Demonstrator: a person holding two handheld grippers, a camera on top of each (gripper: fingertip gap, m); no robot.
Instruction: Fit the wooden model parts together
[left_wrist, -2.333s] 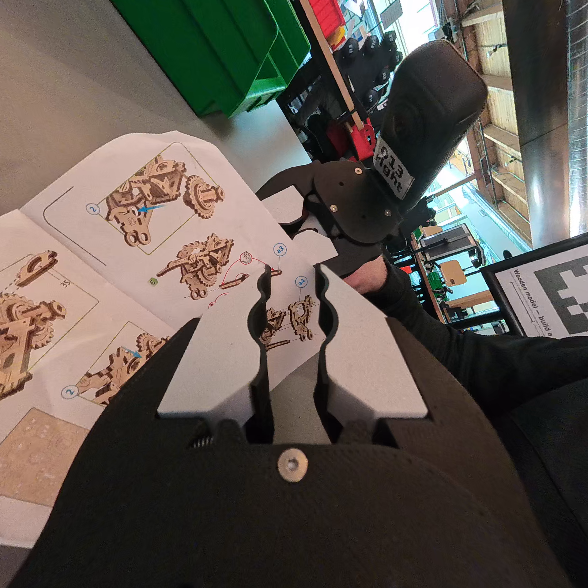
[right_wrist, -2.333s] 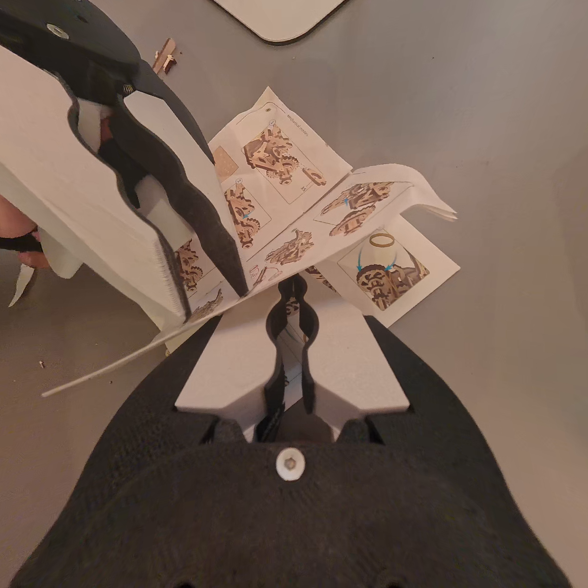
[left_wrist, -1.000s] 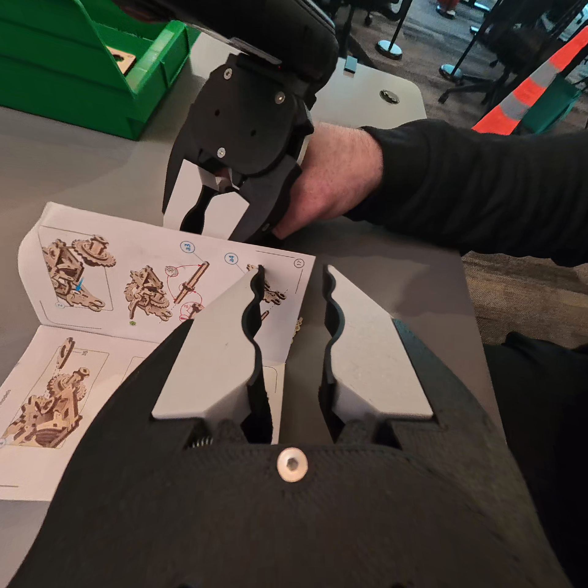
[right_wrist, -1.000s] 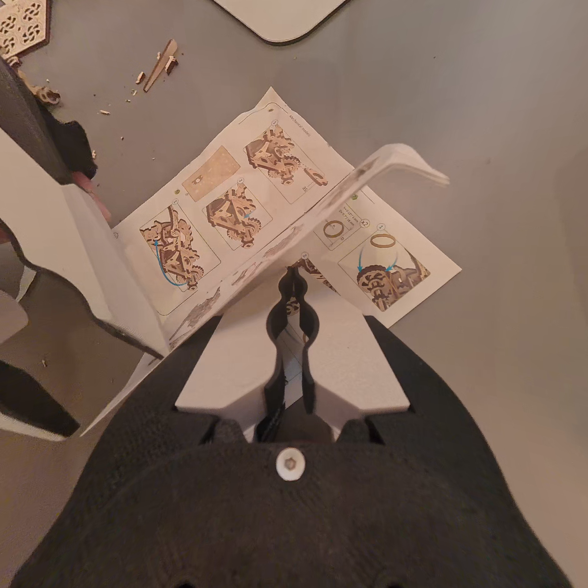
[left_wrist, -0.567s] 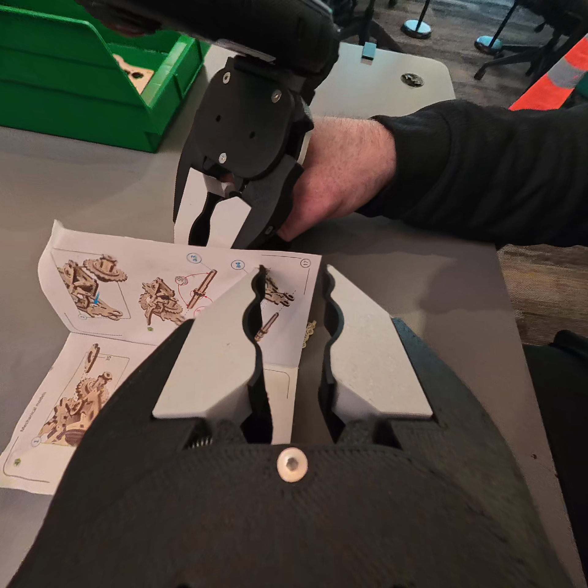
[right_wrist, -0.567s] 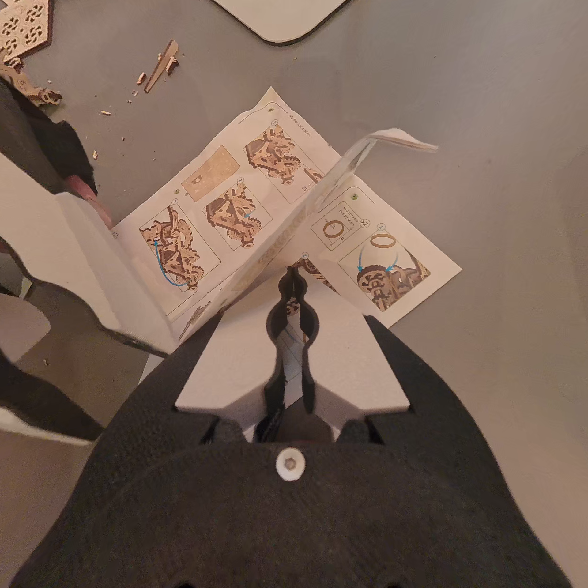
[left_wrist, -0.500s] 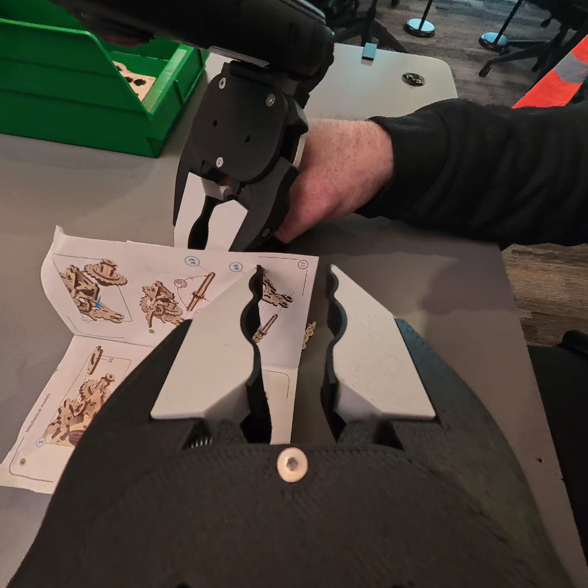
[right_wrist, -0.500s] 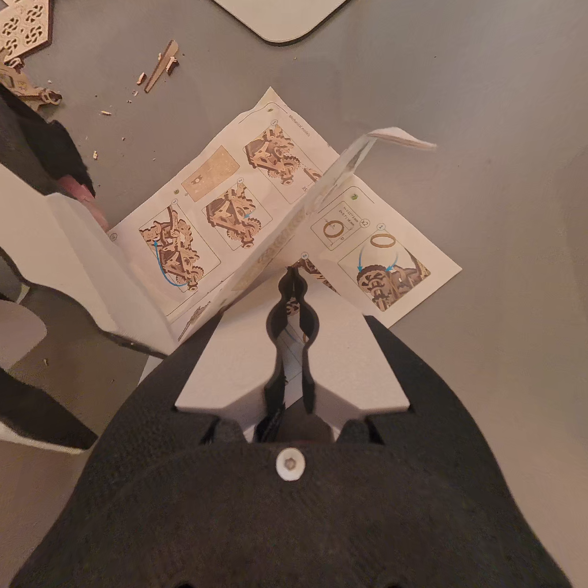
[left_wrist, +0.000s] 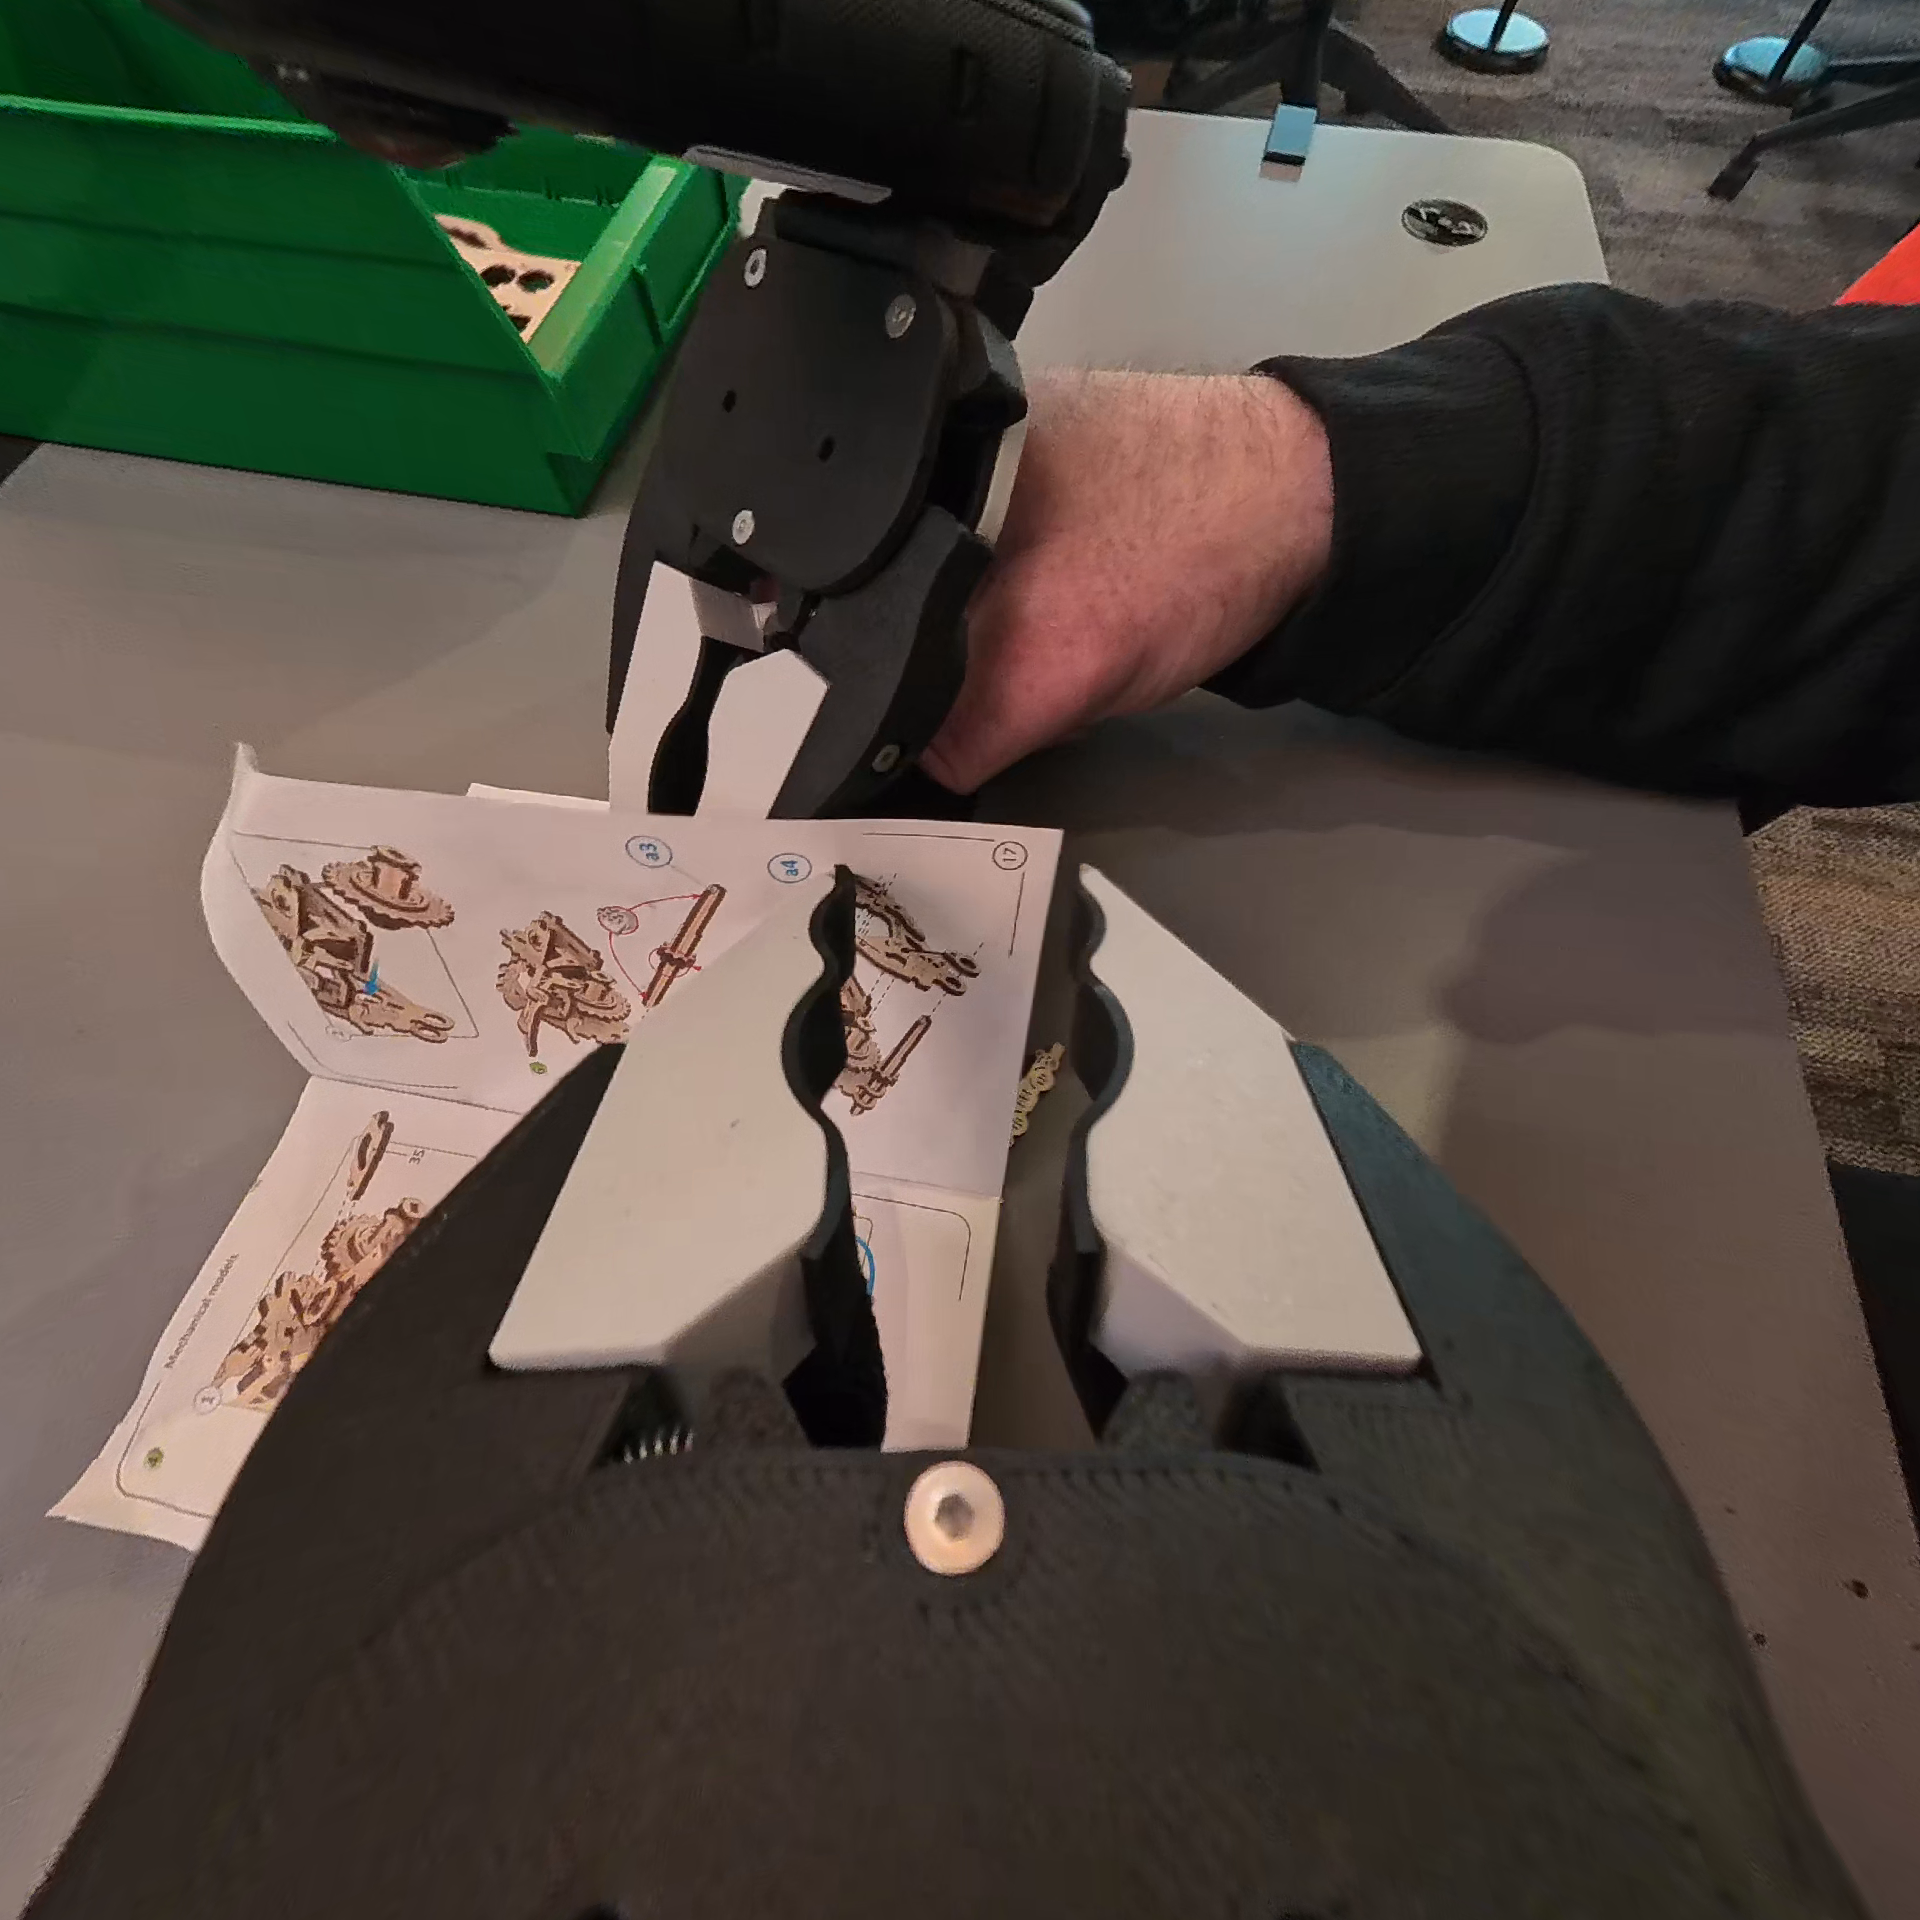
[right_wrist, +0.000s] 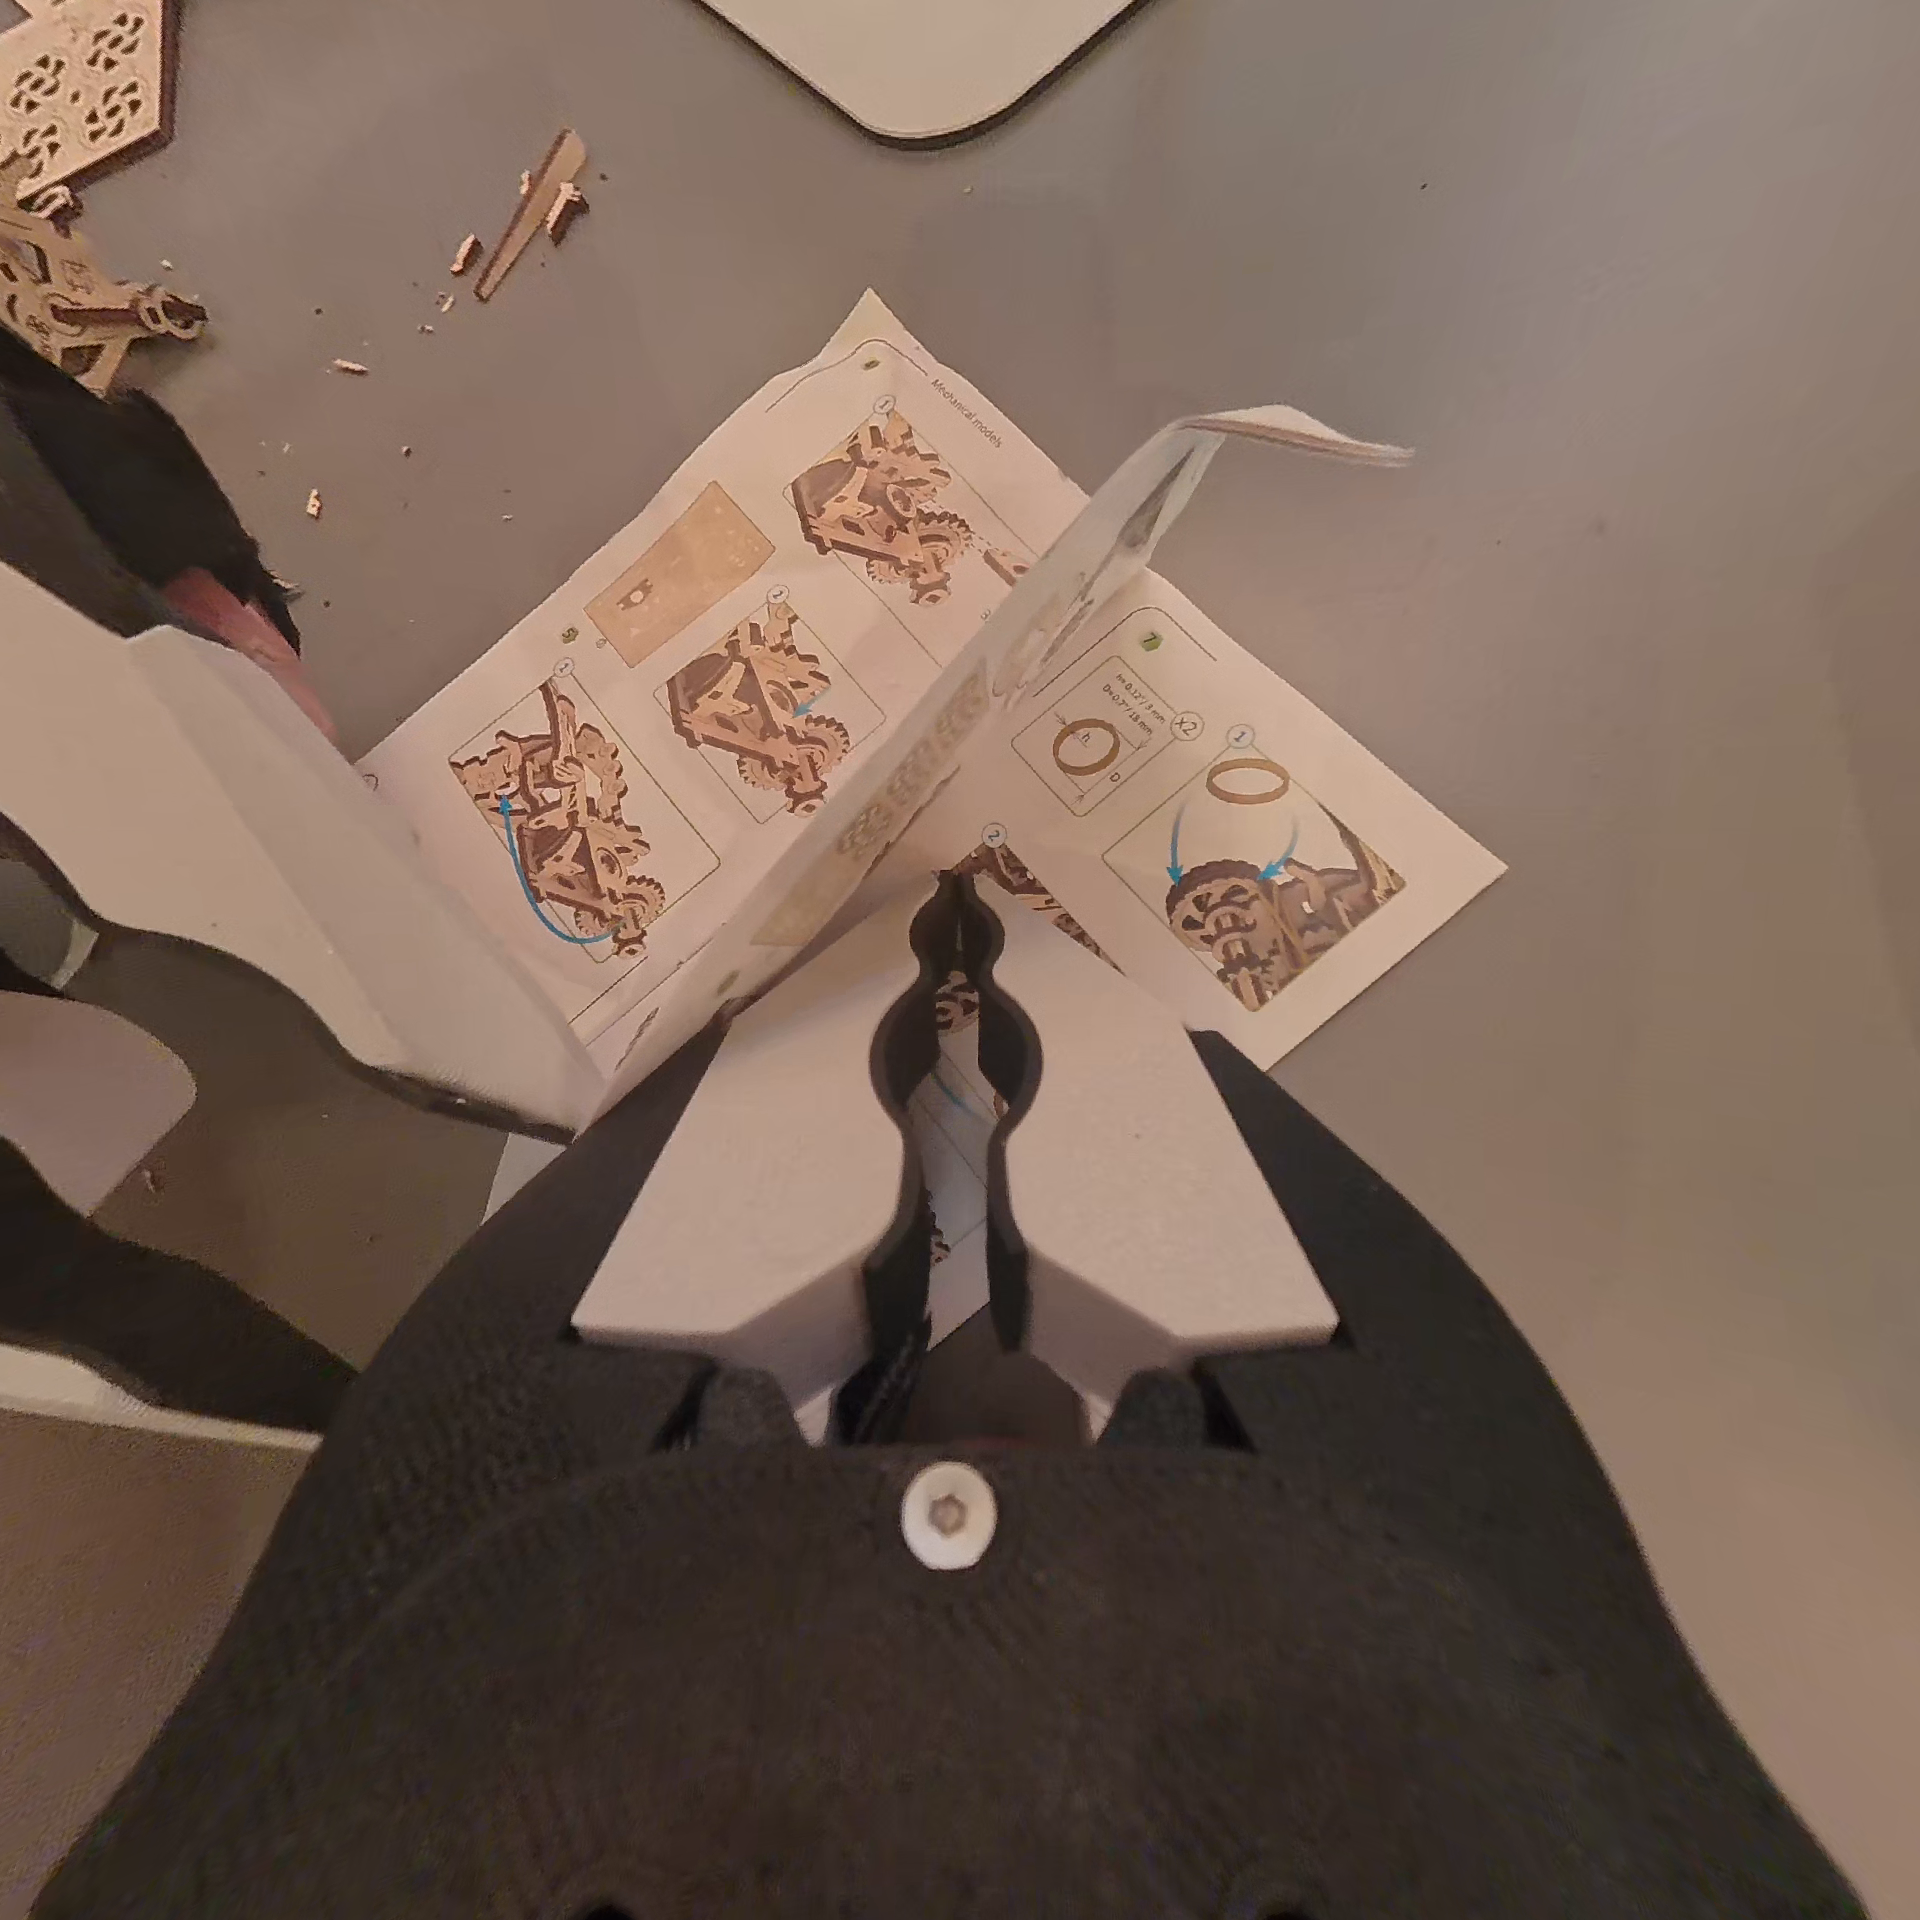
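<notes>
An open instruction booklet (left_wrist: 436, 1174) lies on the grey table. My right gripper (right_wrist: 951, 883) is shut on the edge of one booklet page (right_wrist: 1039, 665) and holds it raised and curling. It also shows in the left wrist view (left_wrist: 717, 790), pointing down at the page's far edge. My left gripper (left_wrist: 961, 894) is open and empty, low over the booklet's near right corner. A small wooden part (left_wrist: 1039, 1091) lies on the table between its fingers. A partly built wooden model (right_wrist: 73, 301), a cut wooden sheet (right_wrist: 73, 104) and a loose wooden strip (right_wrist: 530, 213) lie far left.
A green bin (left_wrist: 312, 343) holding a wooden sheet stands at the back left. A person's hand and black sleeve (left_wrist: 1507, 520) reach in from the right. A white board (right_wrist: 914, 62) lies beyond the booklet. Wood crumbs are scattered near the strip. The table edge (left_wrist: 1766, 1039) is on the right. Across from one pair of fingers to the other is roughly 10 cm.
The left gripper swung away from the page, levelled out over the table and opened a little wider. The right gripper stayed shut and the held page stands more upright.
</notes>
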